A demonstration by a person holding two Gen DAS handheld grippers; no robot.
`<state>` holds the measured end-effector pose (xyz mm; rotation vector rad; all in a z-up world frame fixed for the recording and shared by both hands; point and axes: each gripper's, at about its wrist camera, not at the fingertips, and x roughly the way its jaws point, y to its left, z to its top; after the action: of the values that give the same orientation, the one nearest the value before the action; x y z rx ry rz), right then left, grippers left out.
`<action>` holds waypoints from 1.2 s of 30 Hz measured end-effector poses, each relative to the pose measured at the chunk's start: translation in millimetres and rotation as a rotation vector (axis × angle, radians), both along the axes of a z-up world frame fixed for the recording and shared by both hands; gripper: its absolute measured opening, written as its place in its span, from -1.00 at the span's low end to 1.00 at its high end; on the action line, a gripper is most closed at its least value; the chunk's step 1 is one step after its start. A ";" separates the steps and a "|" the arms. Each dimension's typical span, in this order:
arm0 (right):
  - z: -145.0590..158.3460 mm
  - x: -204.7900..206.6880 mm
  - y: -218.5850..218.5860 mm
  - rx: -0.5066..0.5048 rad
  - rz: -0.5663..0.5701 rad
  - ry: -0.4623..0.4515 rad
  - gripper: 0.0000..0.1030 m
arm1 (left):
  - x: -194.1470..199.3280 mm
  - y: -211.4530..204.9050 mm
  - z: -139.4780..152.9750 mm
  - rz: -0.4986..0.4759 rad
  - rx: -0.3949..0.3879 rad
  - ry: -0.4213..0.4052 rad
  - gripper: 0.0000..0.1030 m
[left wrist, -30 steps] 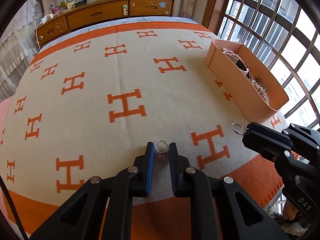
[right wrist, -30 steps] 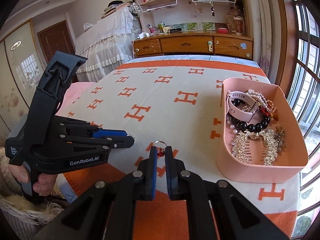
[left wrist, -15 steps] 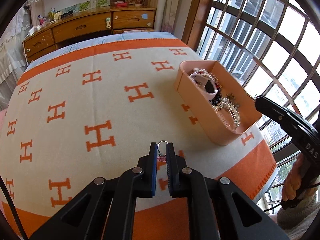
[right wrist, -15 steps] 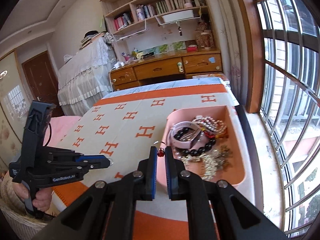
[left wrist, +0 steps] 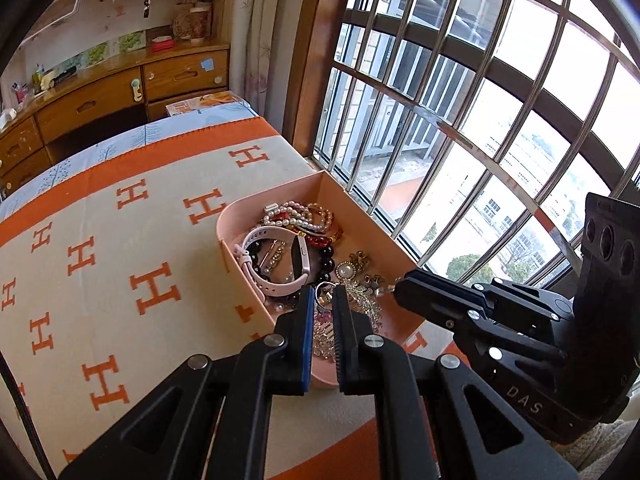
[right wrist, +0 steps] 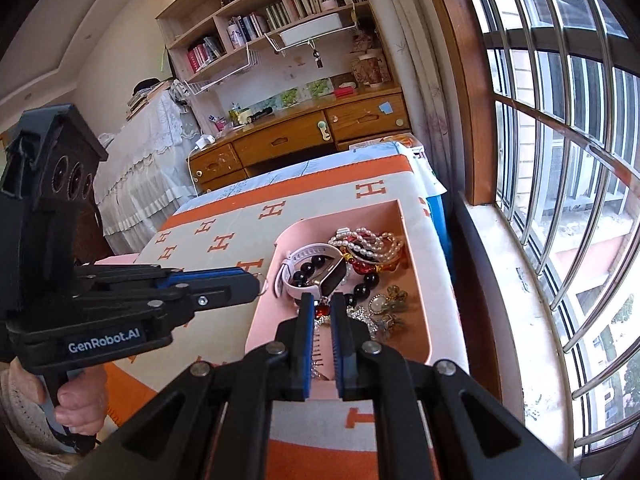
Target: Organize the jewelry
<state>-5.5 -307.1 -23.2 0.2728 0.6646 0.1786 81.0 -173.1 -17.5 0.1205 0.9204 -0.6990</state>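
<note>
Left gripper (left wrist: pixel 323 298) pinching ring (left wrist: pixel 322 295), hoop forward

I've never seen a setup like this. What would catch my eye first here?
Probably the pink tray heaped with pearls, beads and a watch, on the orange-and-cream H-patterned blanket beside the barred window. Over it, the right tool pinches a red-stoned ring, and the left tool pinches a silver ring.

Pink tray (left wrist: pixel 236 240) on blanket holds heaped bracelets (right wrist: pixel 370 246), watch (left wrist: pixel 276 260).
</note>
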 end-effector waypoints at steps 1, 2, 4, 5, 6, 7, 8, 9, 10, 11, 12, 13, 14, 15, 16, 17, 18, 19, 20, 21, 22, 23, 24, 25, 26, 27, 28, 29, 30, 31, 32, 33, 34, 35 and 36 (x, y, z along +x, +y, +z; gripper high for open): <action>0.2 1.0 0.2 0.003 0.004 0.004 -0.83 | 1.9 -1.2 -2.0 0.001 -0.001 0.007 -0.80; 0.3 1.7 -0.3 0.006 0.001 0.005 -0.82 | 3.5 -1.6 -3.3 0.004 -0.006 0.019 -0.66; 0.7 1.1 -1.1 0.011 -0.004 0.002 -0.82 | 5.7 -0.6 -5.3 0.014 -0.014 0.034 -0.42; 1.1 0.8 -1.2 0.017 -0.003 0.001 -0.82 | 6.1 0.7 -5.4 0.018 -0.018 0.036 -0.29; 1.4 0.4 -1.5 0.023 0.000 0.000 -0.82 | 5.6 3.2 -5.1 0.019 -0.023 0.033 -0.16; 1.8 0.1 -1.5 0.025 0.001 -0.002 -0.82 | 4.7 5.1 -4.1 0.025 -0.023 0.024 -0.12; 2.2 -0.3 -1.2 0.025 0.000 -0.002 -0.82 | 3.8 7.1 -2.8 0.034 -0.023 0.015 -0.07; 2.7 -0.4 -0.8 0.026 -0.002 -0.003 -0.82 | 3.2 8.6 -1.7 0.041 -0.022 0.010 -0.05; 3.4 -0.3 -0.3 0.032 -0.004 -0.001 -0.82 | 2.1 11.2 -0.6 0.046 -0.022 0.007 -0.04; 3.6 -0.4 -0.7 0.041 -0.003 0.000 -0.82 | 1.0 13.2 0.2 0.052 -0.018 0.001 0.03; 4.4 -0.4 -0.3 0.049 -0.002 0.002 -0.82 | -0.8 15.6 1.1 0.057 -0.013 -0.008 0.17; 5.4 -0.4 0.5 0.052 -0.004 0.004 -0.82 | -3.6 18.6 2.4 0.066 -0.010 -0.021 0.25; 6.7 -0.7 2.1 0.051 -0.005 0.005 -0.82 | -7.0 21.8 4.0 0.080 -0.006 -0.037 0.39; 8.2 -1.2 3.9 0.050 -0.004 0.005 -0.82 | -9.6 25.3 6.1 0.094 -0.001 -0.054 0.46; 9.4 -1.4 6.4 0.047 -0.002 0.007 -0.82 | -12.2 29.6 7.8 0.105 0.005 -0.068 0.48; 10.7 -1.7 9.3 0.046 0.001 0.010 -0.82 | -14.7 33.8 9.6 0.114 0.011 -0.077 0.50; 11.8 -2.3 12.1 0.047 0.004 0.012 -0.81 | -17.2 38.6 11.4 0.125 0.015 -0.084 0.51; 12.5 -2.6 15.7 0.049 0.008 0.020 -0.81 | -19.9 43.9 13.4 0.138 0.018 -0.092 0.53; 12.7 -2.8 18.4 0.052 0.012 0.025 -0.81 | -22.9 49.3 15.5 0.154 0.021 -0.102 0.60; 12.9 -3.1 21.1 0.056 0.017 0.030 -0.81 | -25.9 54.6 17.8 0.172 0.026 -0.113 0.71; 12.8 -3.7 24.2 0.060 0.019 0.036 -0.79 | -29.6 61.1 20.0 0.195 0.029 -0.129 0.76; 12.6 -4.6 27.0 0.063 0.020 0.041 -0.75 | -32.9 67.3 22.3 0.214 0.033 -0.143 0.82; 12.2 -6.0 30.6 0.067 0.021 0.046 -0.59 | -36.3 73.4 24.6 0.233 0.039 -0.153 0.92; 12.1 -7.2 33.7 0.071 0.021 0.051 -0.41 | -39.5 79.4 26.4 0.254 0.048 -0.162 0.97; 12.6 -8.5 36.6 0.071 0.018 0.053 -0.34 | -42.9 85.5 28.5 0.274 0.053 -0.170 0.98; 13.6 -9.3 39.6 0.070 0.016 0.054 -0.23 | -46.3 91.4 30.3 0.294 0.061 -0.177 0.98; 13.8 -9.4 39.8 0.070 0.018 0.054 -0.19 | -49.7 96.7 32.0 0.312 0.070 -0.184 0.98; 13.9 -9.1 39.5 0.069 0.018 0.054 -0.18 | -53.4 102.2 33.8 0.331 0.081 -0.189 0.98; 15.3 -10.4 43.5 0.066 0.018 0.057 -0.18 | -57.1 107.8 35.6 0.350 0.090 -0.193 0.98; 17.1 -12.5 47.8 0.064 0.020 0.060 -0.17 | -61.0 113.6 37.8 0.369 0.096 -0.199 0.98; 19.2 -14.2 51.9 0.062 0.022 0.061 -0.17 | -64.9 119.9 40.3 0.385 0.098 -0.206 0.98; 21.9 -16.2 56.3 0.058 0.021 0.061 -0.15 | -69.0 126.0 43.1 0.404 0.100 -0.213 0.98; 25.9 -18.9 61.7 0.051 0.019 0.058 -0.11 | -73.2 132.0 45.8 0.423 0.101 -0.222 0.98; 29.5 -21.9 66.0 0.045 0.018 0.053 -0.08 | -76.9 137.6 48.4 0.443 0.104 -0.230 0.98; 33.3 -24.9 70.8 0.040 0.017 0.047 -0.01 | -80.1 142.8 50.8 0.462 0.107 -0.234 0.98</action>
<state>-30.4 -236.4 10.1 0.3105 0.7110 0.2019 0.8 -30.2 33.4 0.0781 0.7245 -0.2009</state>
